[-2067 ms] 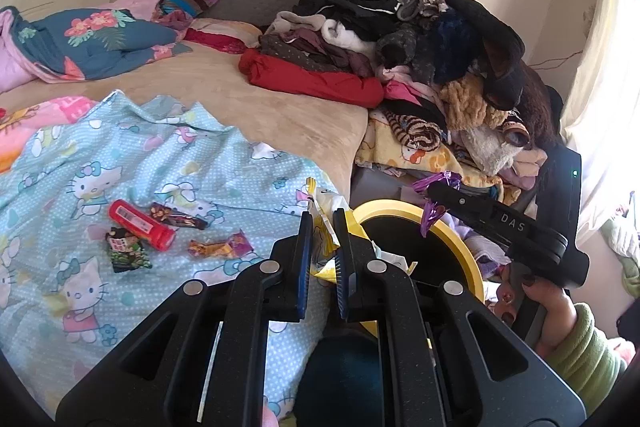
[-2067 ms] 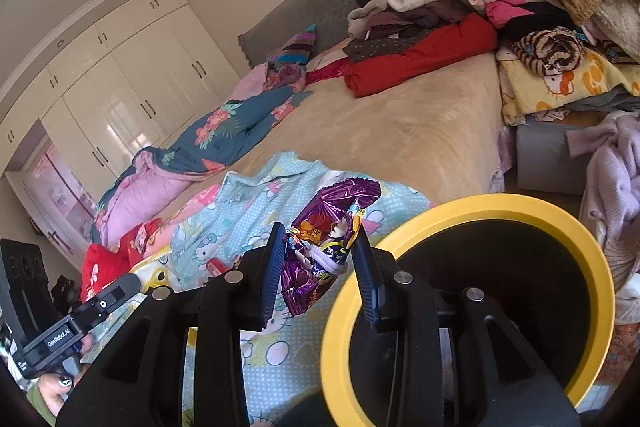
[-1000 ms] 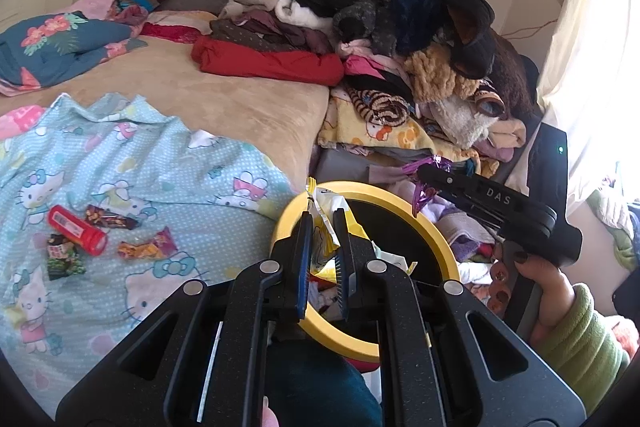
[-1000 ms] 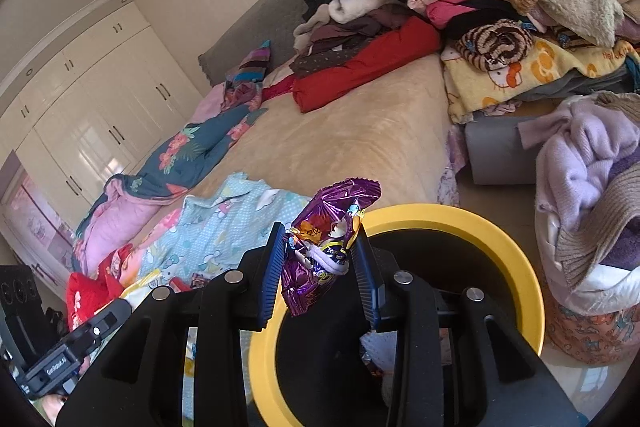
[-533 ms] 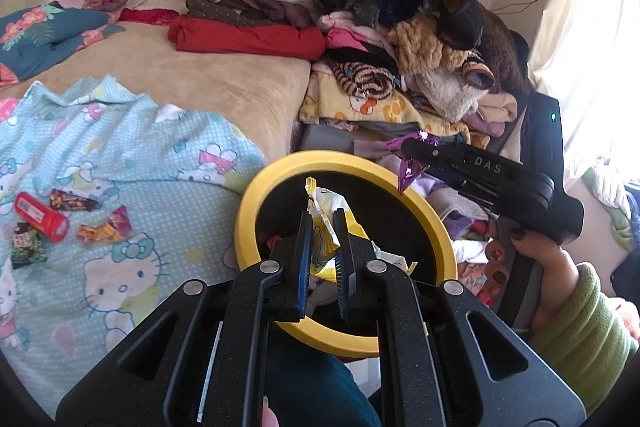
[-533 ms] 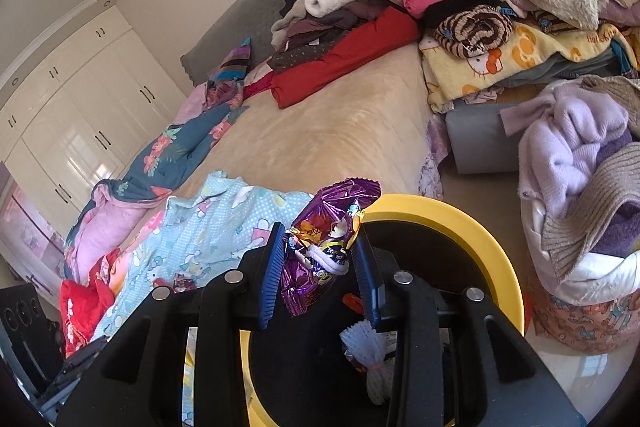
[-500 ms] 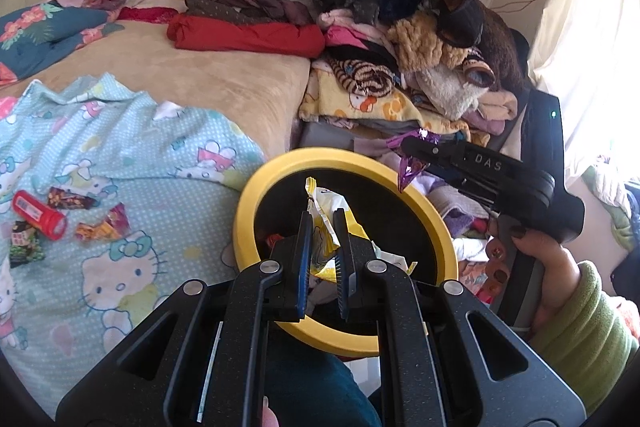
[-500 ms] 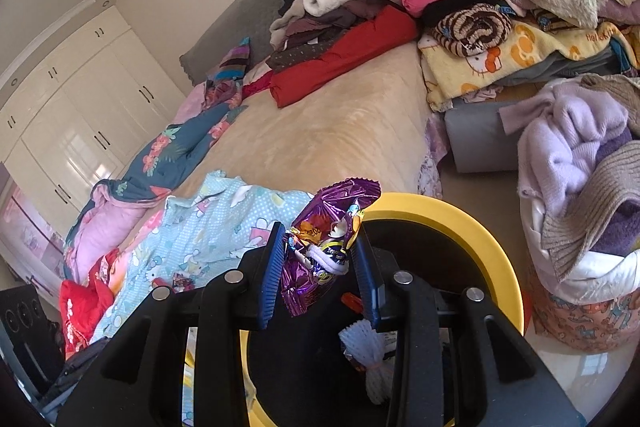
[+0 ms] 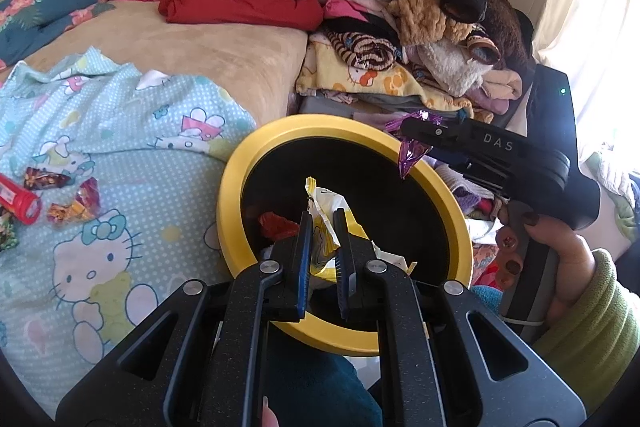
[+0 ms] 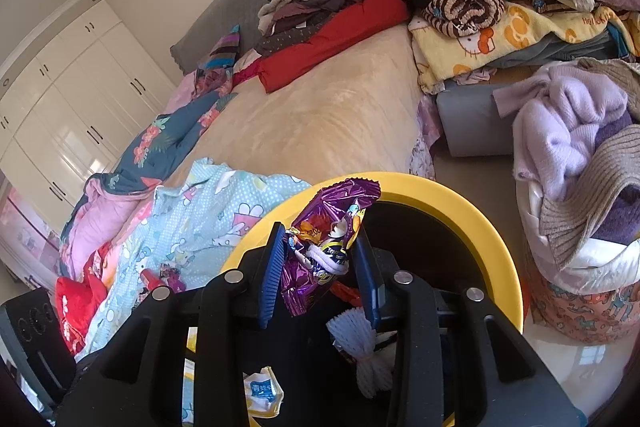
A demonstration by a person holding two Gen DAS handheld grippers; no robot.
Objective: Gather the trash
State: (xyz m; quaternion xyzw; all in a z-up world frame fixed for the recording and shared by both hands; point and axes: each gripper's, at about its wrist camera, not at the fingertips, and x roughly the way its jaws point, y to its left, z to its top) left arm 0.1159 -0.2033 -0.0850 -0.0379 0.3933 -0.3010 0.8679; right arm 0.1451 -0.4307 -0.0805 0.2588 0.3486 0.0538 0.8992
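The left gripper (image 9: 323, 227) pinches a crumpled yellow-white wrapper (image 9: 325, 211) over the yellow-rimmed black bin (image 9: 236, 163). The right gripper (image 10: 320, 247) clamps a crinkly purple foil packet (image 10: 326, 247) there too. Both look light, limp and slippery, best pinched mid-body.

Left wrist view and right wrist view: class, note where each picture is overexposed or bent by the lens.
Left wrist view: the curtain at right is blown out white by daylight; dark fisheye corners. Right wrist view: wardrobe lines bow; floor shows glare.
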